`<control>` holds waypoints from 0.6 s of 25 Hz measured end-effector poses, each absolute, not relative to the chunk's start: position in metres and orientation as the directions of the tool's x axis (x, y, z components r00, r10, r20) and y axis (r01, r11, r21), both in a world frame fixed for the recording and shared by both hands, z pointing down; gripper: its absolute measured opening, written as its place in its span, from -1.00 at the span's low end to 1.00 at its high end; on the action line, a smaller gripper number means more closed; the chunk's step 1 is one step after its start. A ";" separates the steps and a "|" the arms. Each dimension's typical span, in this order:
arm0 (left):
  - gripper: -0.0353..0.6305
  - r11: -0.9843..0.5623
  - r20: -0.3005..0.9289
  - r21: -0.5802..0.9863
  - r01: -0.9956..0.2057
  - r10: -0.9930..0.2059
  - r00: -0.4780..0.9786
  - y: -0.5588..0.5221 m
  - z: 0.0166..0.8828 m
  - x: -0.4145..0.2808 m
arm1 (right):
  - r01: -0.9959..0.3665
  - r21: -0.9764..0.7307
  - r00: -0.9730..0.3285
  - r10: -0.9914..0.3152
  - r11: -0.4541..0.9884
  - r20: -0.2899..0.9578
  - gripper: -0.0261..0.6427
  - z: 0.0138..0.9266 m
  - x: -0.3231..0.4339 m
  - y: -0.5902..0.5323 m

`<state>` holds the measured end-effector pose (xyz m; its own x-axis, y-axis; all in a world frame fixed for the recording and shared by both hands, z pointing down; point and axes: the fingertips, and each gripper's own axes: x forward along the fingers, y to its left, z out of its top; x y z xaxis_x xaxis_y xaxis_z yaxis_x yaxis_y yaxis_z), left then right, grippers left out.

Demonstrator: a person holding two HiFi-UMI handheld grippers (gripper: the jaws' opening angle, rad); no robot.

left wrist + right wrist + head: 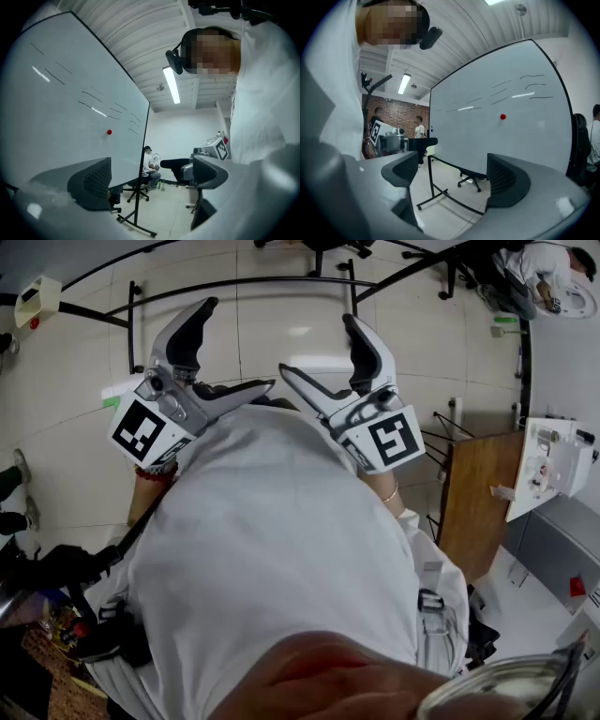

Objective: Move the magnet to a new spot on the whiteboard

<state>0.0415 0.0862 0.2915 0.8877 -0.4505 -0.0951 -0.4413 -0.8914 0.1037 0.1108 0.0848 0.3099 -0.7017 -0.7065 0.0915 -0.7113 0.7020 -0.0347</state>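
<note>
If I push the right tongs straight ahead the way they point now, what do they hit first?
The right tongs would likely meet the whiteboard first, on bare surface left of the red magnet. Nothing shows in between, though depth is unclear.

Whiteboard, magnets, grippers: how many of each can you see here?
Whiteboard: 1
Magnet: 1, red
Grippers: 2, the left gripper and the right gripper, both open
Total: 4

White shirt (281, 559), red bracelet (155, 474)
</note>
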 end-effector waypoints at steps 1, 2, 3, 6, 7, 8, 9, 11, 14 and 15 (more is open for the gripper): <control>0.76 -0.893 -0.094 0.105 -0.437 -0.446 0.890 0.085 0.290 0.045 | -0.728 -0.020 -0.684 -0.723 0.685 0.096 0.43 0.310 0.116 0.077; 0.76 -0.895 -0.091 0.105 -0.434 -0.444 0.892 0.083 0.288 0.049 | -0.742 -0.011 -0.668 -0.738 0.670 0.099 0.43 0.311 0.121 0.069; 0.74 -0.894 -0.084 0.103 -0.435 -0.444 0.892 0.081 0.288 0.051 | -0.753 -0.011 -0.655 -0.749 0.658 0.101 0.43 0.310 0.126 0.061; 0.60 -0.889 -0.050 0.091 -0.448 -0.454 0.890 0.070 0.290 0.053 | -0.767 -0.052 -0.641 -0.763 0.639 0.078 0.43 0.301 0.137 0.040; 0.49 -0.891 -0.045 0.089 -0.445 -0.450 0.892 0.067 0.289 0.052 | -0.772 -0.055 -0.635 -0.770 0.633 0.064 0.43 0.295 0.141 0.033; 0.29 -0.895 -0.051 0.091 -0.437 -0.442 0.896 0.064 0.285 0.051 | -0.780 -0.048 -0.626 -0.778 0.624 0.050 0.43 0.288 0.145 0.025; 0.03 -0.899 -0.064 0.093 -0.427 -0.433 0.899 0.059 0.279 0.049 | -0.788 -0.036 -0.615 -0.788 0.614 0.038 0.42 0.281 0.149 0.015; -0.40 -0.907 -0.104 0.086 -0.413 -0.420 0.902 0.044 0.267 0.045 | -0.806 -0.011 -0.591 -0.806 0.591 0.015 0.42 0.267 0.154 -0.011; -0.67 -0.909 -0.137 0.051 -0.413 -0.416 0.899 0.004 0.267 0.017 | -0.842 0.032 -0.539 -0.841 0.538 -0.037 0.41 0.247 0.144 -0.059; -0.82 -0.908 -0.128 0.046 -0.417 -0.419 0.899 -0.013 0.272 0.002 | -0.858 0.039 -0.514 -0.856 0.513 -0.057 0.40 0.242 0.136 -0.077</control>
<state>0.0018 -0.0130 0.2718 0.8989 -0.4190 -0.1279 -0.4166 -0.9079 0.0464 0.1359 -0.0768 0.2423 -0.5140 -0.8559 -0.0571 -0.8578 0.5126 0.0391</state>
